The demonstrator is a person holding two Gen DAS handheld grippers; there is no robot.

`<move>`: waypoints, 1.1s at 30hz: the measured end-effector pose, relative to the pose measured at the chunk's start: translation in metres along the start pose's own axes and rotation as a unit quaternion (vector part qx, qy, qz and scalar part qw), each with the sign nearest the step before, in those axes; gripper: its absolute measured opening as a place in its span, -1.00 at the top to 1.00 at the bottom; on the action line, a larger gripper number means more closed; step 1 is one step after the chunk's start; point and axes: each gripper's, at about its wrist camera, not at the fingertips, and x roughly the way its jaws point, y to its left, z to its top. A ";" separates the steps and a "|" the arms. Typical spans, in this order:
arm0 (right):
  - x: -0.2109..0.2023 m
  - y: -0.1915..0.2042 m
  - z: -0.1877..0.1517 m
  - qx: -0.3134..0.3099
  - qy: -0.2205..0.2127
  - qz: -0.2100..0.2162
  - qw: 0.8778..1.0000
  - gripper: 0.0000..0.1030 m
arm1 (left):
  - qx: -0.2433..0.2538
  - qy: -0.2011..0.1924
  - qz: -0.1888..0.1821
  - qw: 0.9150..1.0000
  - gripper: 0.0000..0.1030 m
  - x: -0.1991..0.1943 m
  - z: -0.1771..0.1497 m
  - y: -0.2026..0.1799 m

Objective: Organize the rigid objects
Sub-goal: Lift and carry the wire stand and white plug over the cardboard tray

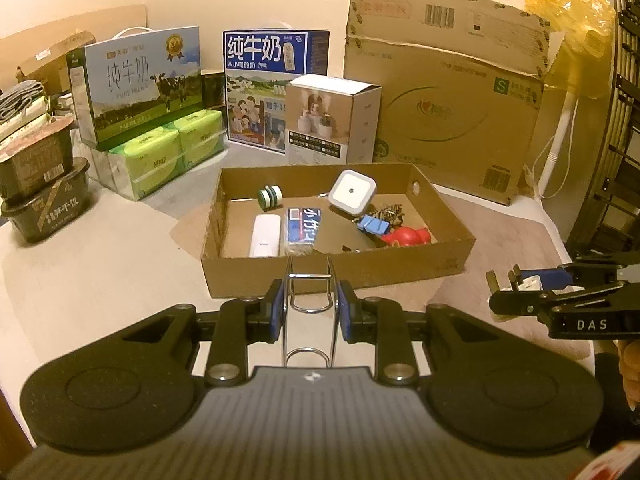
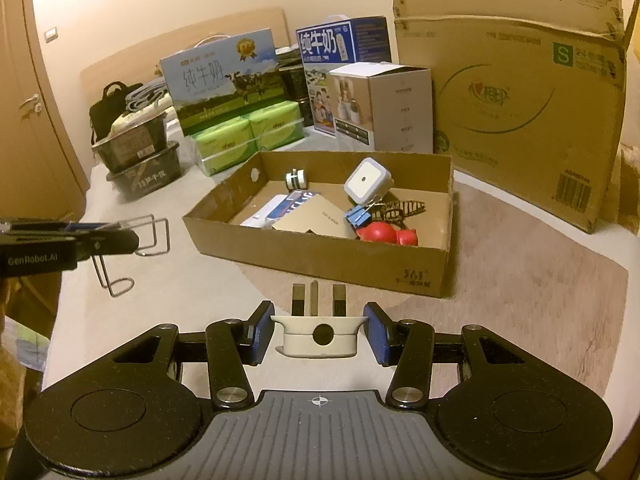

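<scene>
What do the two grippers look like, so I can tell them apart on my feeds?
Both are black linkage frames with blue finger pads, round black side discs and a ribbed grey base bearing a small crosshair mark. The left gripper shows white "GenRobot.AI" lettering on its side in the right wrist view; the right gripper shows "DAS" in the left wrist view. No cables or sleeves are visible.

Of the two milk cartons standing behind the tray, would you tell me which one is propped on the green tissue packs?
The pale blue cow-picture carton on the left; the dark blue carton stands on the surface itself.
</scene>
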 end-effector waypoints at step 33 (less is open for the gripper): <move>0.114 -0.056 0.137 0.000 0.005 0.001 1.000 0.05 | 0.030 0.007 -0.001 1.000 0.53 0.129 0.104 0.049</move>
